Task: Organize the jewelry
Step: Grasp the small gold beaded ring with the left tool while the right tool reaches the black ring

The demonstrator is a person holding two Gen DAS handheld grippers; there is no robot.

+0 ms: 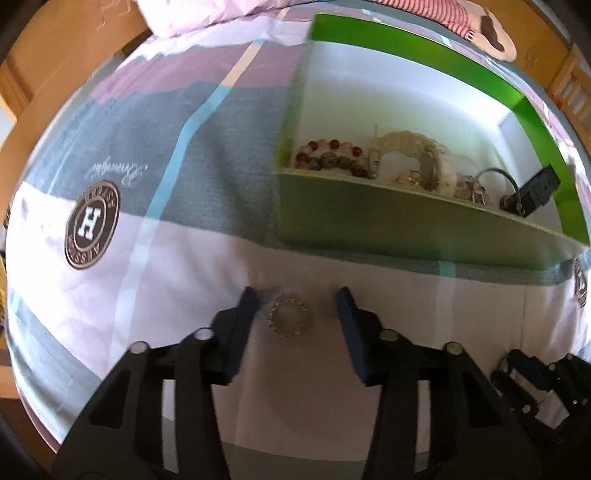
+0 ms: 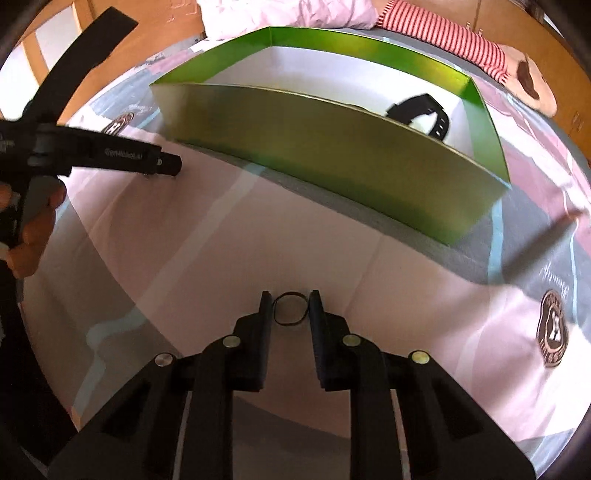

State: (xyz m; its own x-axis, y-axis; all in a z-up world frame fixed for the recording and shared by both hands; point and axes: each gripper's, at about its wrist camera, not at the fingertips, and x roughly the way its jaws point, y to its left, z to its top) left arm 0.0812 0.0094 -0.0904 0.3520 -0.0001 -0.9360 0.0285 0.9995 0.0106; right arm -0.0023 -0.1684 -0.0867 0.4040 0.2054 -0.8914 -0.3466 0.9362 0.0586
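Note:
A green box (image 1: pixel 369 221) with a white inside sits on the bedsheet; it also shows in the right wrist view (image 2: pixel 332 155). It holds bead bracelets (image 1: pixel 332 155), a pale bangle (image 1: pixel 413 155) and a black watch (image 2: pixel 421 110). My left gripper (image 1: pixel 297 299) is open, its fingers either side of a small sparkly ring-shaped bracelet (image 1: pixel 288 314) lying on the sheet. My right gripper (image 2: pixel 290 306) has its fingers close on both sides of a thin black loop (image 2: pixel 290 309) on the sheet; I cannot tell if they grip it.
The bedsheet (image 1: pixel 147 206) is patterned pink, grey and white with round logos. A pink pillow (image 2: pixel 280 14) and a striped plush toy (image 2: pixel 461 40) lie behind the box. The left gripper's body (image 2: pixel 110 155) and hand show at the right wrist view's left.

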